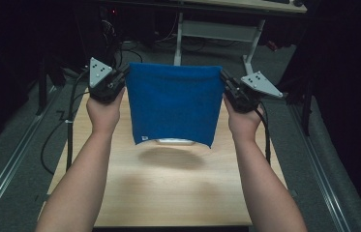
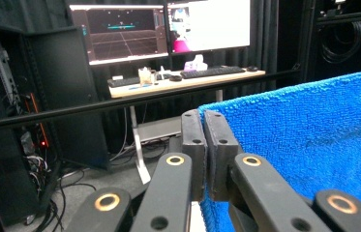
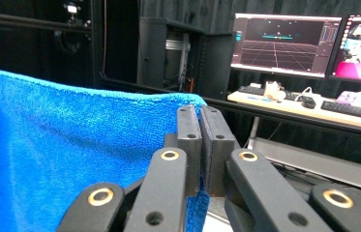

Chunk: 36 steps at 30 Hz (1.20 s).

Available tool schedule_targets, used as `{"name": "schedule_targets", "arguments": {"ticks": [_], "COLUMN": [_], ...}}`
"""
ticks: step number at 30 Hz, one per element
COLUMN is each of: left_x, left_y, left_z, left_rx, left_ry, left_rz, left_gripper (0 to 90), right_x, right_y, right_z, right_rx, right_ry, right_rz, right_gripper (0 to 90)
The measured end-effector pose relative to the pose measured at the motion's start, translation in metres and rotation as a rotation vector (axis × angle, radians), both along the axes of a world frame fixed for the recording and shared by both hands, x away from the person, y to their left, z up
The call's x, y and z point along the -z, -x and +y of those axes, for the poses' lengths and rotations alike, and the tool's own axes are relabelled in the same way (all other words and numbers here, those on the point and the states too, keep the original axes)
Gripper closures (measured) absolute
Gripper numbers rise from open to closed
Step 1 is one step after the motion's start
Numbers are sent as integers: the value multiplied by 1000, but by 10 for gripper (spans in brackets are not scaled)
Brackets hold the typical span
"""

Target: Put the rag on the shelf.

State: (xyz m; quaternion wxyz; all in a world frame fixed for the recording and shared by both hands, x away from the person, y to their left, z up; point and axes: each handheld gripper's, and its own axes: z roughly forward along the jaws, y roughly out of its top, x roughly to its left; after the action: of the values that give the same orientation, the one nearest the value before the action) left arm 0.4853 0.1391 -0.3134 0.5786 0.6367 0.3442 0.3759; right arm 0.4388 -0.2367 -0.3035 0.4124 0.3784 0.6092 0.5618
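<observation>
Blue terry cloth point(image 1: 173, 104), looped and fuzzy, hangs as a flat rectangle above the pale wooden bench point(image 1: 168, 193), its shadow on the boards below. Left hand-held gripper point(image 1: 122, 77) has its black jaws pressed together on the cloth's upper left corner; right hand-held gripper point(image 1: 225, 82) pinches the upper right corner. Top edge is stretched nearly straight between them.
</observation>
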Motion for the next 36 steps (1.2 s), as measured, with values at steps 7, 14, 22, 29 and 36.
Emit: {"name": "schedule_targets", "arguments": {"ticks": [7, 14, 22, 29, 36], "left_x": [-3, -10, -5, 29, 70], "left_y": [-16, -21, -31, -48, -58], "left_z": [-6, -10, -13, -18, -15], "left_rx": [-11, -14, -11, -5, 15], "left_ry": [-47, -46, -58, -101, -98], "left_rz": [5, -8, 16, 114, 235], "left_gripper": [884, 884, 882, 883, 882], "right_x": [2, 3, -2, 18, 59], "right_y": [-16, -29, -42, -59, -72], "right_z": [-1, -2, -4, -4, -3], "right_rx": [34, 61, 75, 106, 83], "right_ry": [0, 3, 30, 84, 140], "right_rz": [22, 37, 57, 125, 227], "right_gripper": [882, 882, 883, 882, 882]}}
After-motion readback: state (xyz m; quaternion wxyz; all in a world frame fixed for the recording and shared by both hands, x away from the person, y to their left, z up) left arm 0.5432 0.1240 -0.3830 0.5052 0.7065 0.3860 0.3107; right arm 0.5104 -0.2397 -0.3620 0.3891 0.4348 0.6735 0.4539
